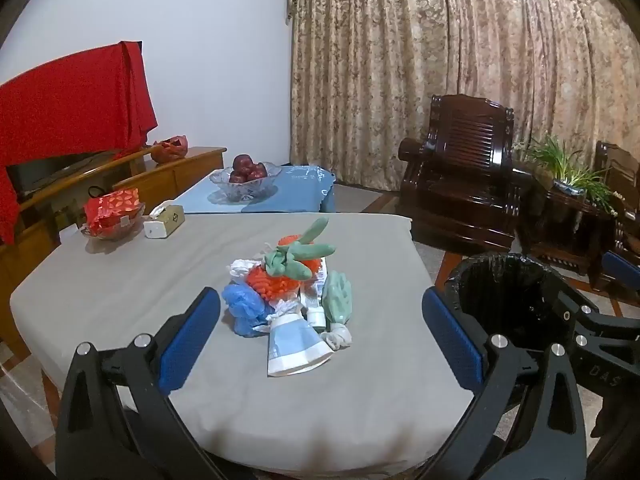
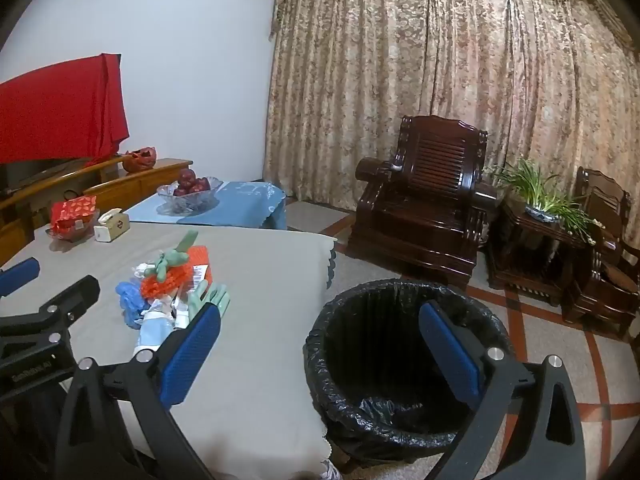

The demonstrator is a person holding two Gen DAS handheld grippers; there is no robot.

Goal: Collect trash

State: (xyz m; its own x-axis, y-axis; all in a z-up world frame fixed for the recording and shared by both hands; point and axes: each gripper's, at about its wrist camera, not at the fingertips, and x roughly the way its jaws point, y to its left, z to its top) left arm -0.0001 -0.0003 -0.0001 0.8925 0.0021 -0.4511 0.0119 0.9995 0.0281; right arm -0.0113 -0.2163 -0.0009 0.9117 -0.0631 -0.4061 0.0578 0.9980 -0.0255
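Both grippers wide and empty — the collecting has not started.

At the left, the left gripper (image 1: 320,328) hangs with jaws spread wide, nothing between them, aimed down at the trash pile (image 1: 290,286) lying in the middle of the grey-covered table (image 1: 120,300): a blue plastic wad (image 1: 244,308), a flattened pale-blue tube (image 1: 294,346), orange netting (image 1: 276,280) and green scraps heaped together and touching. Further right, the right gripper (image 2: 320,344) is equally spread and empty, poised above the black-lined bin (image 2: 400,360) that stands on the floor just beside the table's edge. My reading is that this is the opening approach — the next move calls for the left gripper to descend onto one piece, probably the near tube, clamp it, then carry it rightward over the bin.
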